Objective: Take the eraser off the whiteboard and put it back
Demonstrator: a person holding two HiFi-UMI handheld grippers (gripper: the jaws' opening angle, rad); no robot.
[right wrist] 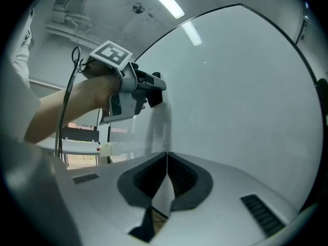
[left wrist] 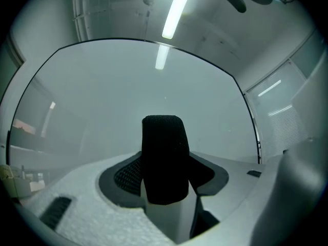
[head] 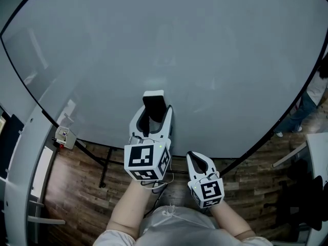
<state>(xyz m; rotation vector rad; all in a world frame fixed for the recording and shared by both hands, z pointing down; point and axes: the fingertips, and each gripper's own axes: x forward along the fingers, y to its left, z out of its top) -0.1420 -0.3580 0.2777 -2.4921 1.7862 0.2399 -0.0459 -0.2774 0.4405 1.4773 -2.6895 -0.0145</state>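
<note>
The eraser, a white block with black felt, sits on the whiteboard low in the middle. My left gripper points at the board with one jaw on each side of the eraser. The eraser's left side lies against the left jaw; a dark slit shows at its right side, so I see no firm squeeze. The right gripper view shows the left gripper at the board with the dark eraser at its tip. My right gripper hangs lower right, jaws shut and empty.
The whiteboard's black frame curves just below the grippers. Beneath it lie wooden floor and black stand legs. A small box hangs at the board's lower left corner. A person stands at the far right.
</note>
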